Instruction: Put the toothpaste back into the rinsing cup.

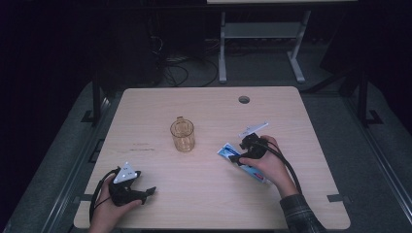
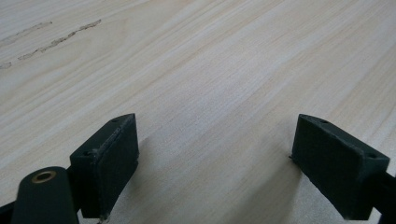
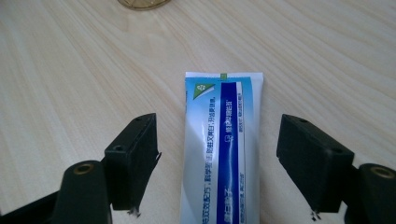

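- Wooden table [image 1: 204,194]: glass mug [image 1: 182,134] mid.
- R gripper [image 3: 217,154] wide open, straddling tube [image 3: 222,144], at mug's 4 o'clock.
- L gripper [image 2: 215,154] wide open, empty, 7 o'clock.

Glass mug [image 1: 182,135] upright mid-table; toothpaste tube [image 3: 219,149] flat to its right; cable hole [image 1: 244,100] far edge.
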Tool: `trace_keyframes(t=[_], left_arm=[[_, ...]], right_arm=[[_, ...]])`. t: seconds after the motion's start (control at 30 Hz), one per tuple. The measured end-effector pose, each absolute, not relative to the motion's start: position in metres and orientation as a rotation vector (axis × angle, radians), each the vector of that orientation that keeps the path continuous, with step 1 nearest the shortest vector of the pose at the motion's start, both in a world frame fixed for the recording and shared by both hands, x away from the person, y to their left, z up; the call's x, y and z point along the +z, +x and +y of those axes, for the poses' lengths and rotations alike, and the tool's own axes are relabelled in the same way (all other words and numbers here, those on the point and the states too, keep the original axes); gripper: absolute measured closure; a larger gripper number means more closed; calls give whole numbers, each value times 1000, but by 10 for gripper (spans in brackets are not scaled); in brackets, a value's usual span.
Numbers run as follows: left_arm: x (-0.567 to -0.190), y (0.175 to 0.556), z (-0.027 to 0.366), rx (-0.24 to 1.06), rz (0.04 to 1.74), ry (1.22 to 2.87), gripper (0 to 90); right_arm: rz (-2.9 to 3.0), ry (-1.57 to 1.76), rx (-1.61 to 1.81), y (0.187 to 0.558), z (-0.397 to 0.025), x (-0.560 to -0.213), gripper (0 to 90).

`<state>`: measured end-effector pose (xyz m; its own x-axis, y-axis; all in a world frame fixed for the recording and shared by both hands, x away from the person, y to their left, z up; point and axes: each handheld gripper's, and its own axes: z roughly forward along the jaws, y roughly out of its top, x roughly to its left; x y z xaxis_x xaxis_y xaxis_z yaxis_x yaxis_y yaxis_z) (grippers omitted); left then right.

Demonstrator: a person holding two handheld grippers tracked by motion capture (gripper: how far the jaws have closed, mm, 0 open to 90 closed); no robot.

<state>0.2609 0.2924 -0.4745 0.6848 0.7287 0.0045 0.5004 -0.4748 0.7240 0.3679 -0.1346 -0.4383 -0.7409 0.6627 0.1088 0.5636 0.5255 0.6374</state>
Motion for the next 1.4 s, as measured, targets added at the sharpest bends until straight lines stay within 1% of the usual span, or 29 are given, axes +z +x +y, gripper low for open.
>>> trace_keyframes(t=[0.33, 0.63, 0.77, 1.1, 1.4], left_arm=[[-475, 261, 292, 408, 938, 2175, 140], [-475, 261, 292, 407, 938, 2175, 140], [-475, 261, 292, 408, 937, 2176, 140], [-475, 261, 292, 408, 937, 2176, 140], [-475, 261, 292, 408, 937, 2176, 140]], right_arm=[[2641, 1064, 907, 376, -126, -448, 288], [2689, 1014, 807, 381, -114, -457, 349], [2688, 995, 772, 381, -112, -456, 399], [2702, 1021, 739, 382, -109, -454, 430], [2727, 1056, 669, 385, -103, -449, 507]])
